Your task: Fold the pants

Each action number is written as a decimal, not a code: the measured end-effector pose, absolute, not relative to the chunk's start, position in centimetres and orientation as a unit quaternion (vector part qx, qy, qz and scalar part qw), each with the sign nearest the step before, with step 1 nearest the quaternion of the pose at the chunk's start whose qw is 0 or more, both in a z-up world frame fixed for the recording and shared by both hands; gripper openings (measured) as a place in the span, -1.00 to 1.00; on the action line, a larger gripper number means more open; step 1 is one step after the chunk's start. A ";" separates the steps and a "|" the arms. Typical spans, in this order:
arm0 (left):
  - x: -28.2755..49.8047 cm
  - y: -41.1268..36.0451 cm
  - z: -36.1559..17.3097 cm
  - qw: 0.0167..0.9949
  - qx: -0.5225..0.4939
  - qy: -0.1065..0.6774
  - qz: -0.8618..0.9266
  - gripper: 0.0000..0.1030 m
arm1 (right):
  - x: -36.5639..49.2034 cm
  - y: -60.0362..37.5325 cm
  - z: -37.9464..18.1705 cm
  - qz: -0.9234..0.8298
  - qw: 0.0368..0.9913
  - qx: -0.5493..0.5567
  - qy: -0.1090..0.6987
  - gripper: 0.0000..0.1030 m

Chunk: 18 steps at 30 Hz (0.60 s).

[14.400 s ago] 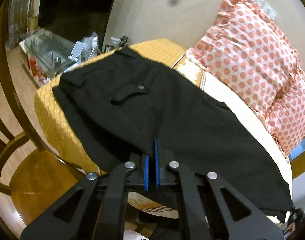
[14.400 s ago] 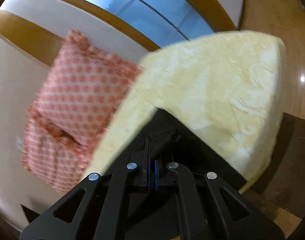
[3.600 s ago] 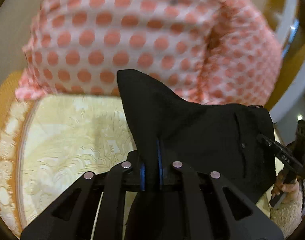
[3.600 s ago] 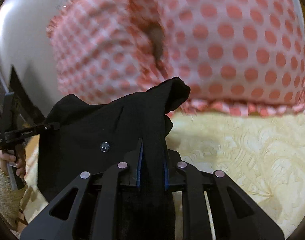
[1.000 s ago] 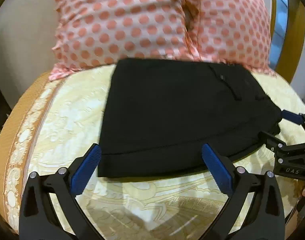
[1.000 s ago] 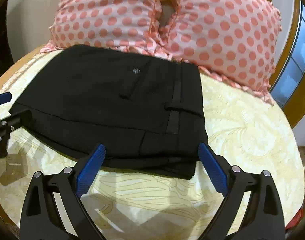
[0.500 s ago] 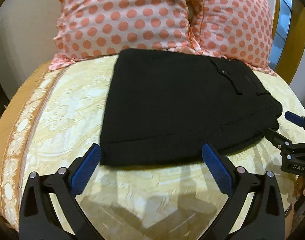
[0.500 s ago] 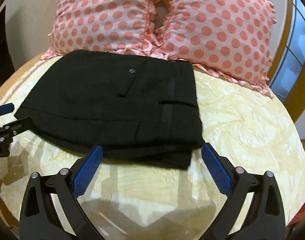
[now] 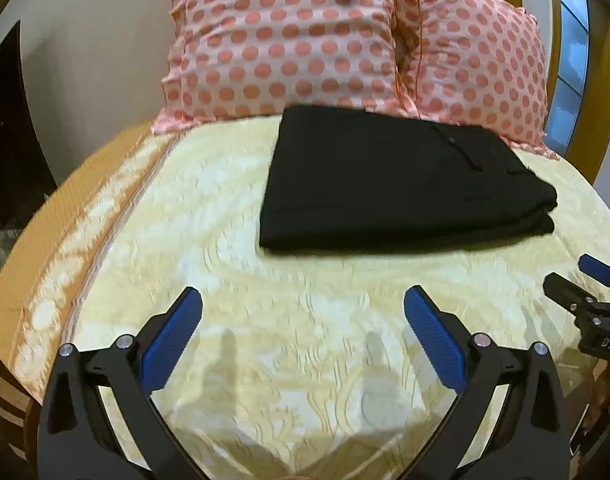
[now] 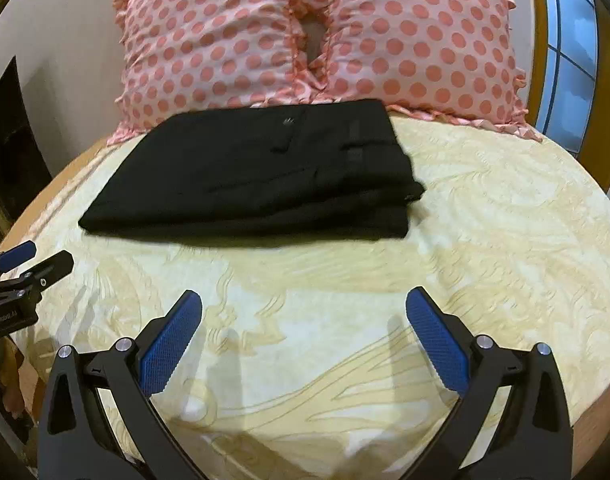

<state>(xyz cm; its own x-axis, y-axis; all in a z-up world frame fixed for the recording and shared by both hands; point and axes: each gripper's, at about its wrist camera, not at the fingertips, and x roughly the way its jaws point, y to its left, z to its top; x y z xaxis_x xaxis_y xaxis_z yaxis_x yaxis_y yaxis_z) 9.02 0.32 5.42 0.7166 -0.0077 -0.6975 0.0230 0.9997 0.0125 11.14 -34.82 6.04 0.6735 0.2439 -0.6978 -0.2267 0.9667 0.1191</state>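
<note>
The black pants [image 9: 397, 184] lie folded in a flat stack on the yellow bedspread [image 9: 305, 320], just in front of the pillows; they also show in the right wrist view [image 10: 257, 176]. My left gripper [image 9: 303, 312] is open and empty, held back above the bedspread, short of the pants. My right gripper [image 10: 304, 312] is open and empty too, also short of the pants. Each gripper shows at the edge of the other's view: the right one [image 9: 585, 300] and the left one [image 10: 21, 276].
Two pink polka-dot pillows [image 10: 317, 36] lean against the wall behind the pants. A window with a wooden frame [image 10: 569, 40] is at the right. The bed's orange border [image 9: 45, 240] runs along the left edge, with dark furniture beyond it.
Both grippers have drawn back from the folded pants, which now lie farther away. The pants have not moved.
</note>
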 end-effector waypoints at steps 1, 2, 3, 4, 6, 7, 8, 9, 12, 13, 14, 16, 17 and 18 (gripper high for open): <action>9.0 0.3 5.2 0.925 0.010 0.380 -0.007 0.96 | 11.1 -34.6 5.7 0.130 0.913 0.010 0.386 0.97; 8.9 0.3 4.9 0.923 0.009 0.384 -0.006 0.96 | 10.9 -34.4 5.5 0.132 0.912 0.009 0.388 0.97; 8.8 0.3 4.6 0.922 0.007 0.387 -0.005 0.96 | 10.9 -34.1 5.2 0.133 0.911 0.008 0.391 0.97; 8.6 0.3 4.4 0.922 0.006 0.388 -0.006 0.96 | 10.8 -33.9 5.0 0.132 0.911 0.005 0.391 0.97; 8.5 0.2 4.0 0.920 0.007 0.392 -0.008 0.96 | 10.4 -33.5 4.9 0.130 0.914 -0.004 0.385 0.97; 8.4 0.2 3.8 0.920 0.010 0.393 -0.008 0.96 | 10.3 -33.4 4.9 0.133 0.914 -0.004 0.383 0.97; 8.4 0.1 3.7 0.919 0.013 0.393 -0.007 0.96 | 10.3 -33.3 4.8 0.134 0.914 -0.003 0.383 0.97; 8.4 0.0 3.5 0.918 0.017 0.395 -0.007 0.96 | 10.3 -33.3 4.8 0.132 0.914 -0.004 0.383 0.97; 8.4 0.0 3.2 0.919 0.016 0.394 -0.010 0.96 | 10.2 -33.1 4.7 0.126 0.917 -0.012 0.379 0.97; 8.4 0.0 3.2 0.919 0.017 0.393 -0.011 0.96 | 10.2 -33.0 4.6 0.125 0.918 -0.017 0.377 0.97; 8.4 0.0 3.2 0.920 0.017 0.392 -0.012 0.96 | 10.2 -33.0 4.6 0.124 0.918 -0.019 0.375 0.97; 8.4 0.0 3.1 0.921 0.019 0.388 -0.014 0.97 | 10.2 -33.0 4.6 0.123 0.920 -0.016 0.372 0.97; 8.3 0.0 3.1 0.922 0.019 0.386 -0.015 0.97 | 10.1 -33.0 4.6 0.123 0.921 -0.016 0.370 0.97; 8.3 0.0 3.1 0.924 0.020 0.383 -0.016 0.97 | 10.1 -33.1 4.5 0.123 0.921 -0.015 0.369 0.97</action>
